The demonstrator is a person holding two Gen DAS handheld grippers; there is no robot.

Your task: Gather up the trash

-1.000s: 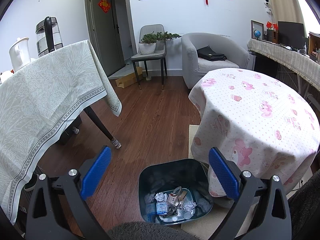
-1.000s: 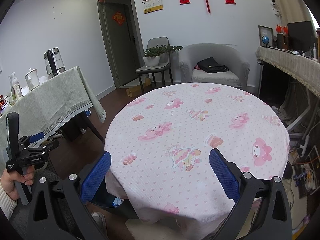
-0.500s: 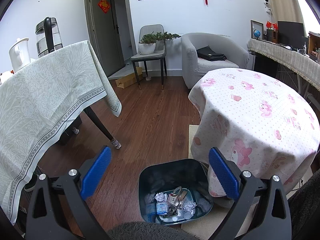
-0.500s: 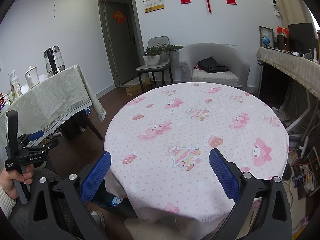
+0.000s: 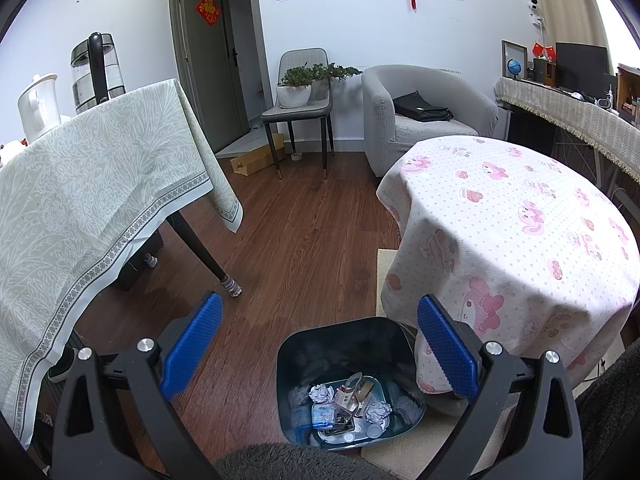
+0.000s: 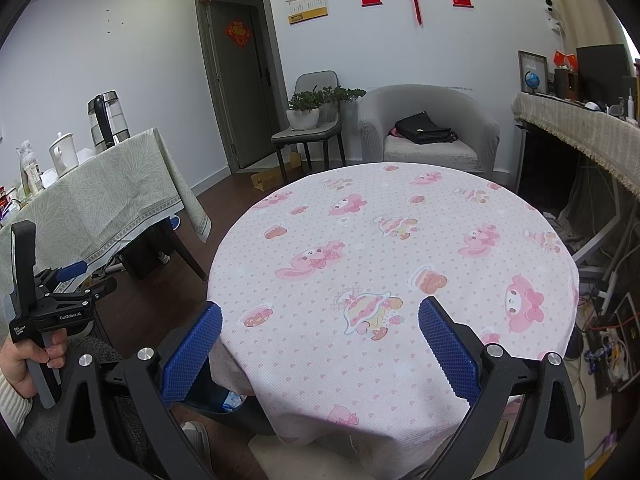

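"GenRobot.AI" was read on the left gripper (image 6: 86, 280); smaller lettering stayed illegible. Both the left gripper and the right gripper (image 6: 319, 344) were held apart, empty. Trash (image 5: 349, 402) was seen inside the bin (image 5: 320, 344), partly hidden under the round table's (image 5: 520, 216) near edge.

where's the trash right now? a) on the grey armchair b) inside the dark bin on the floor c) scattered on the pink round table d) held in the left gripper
b: crumpled paper and wrappers lie in the bin on the floor beside the round table, whose top shows no trash; the left gripper and right gripper are both open and hold nothing.
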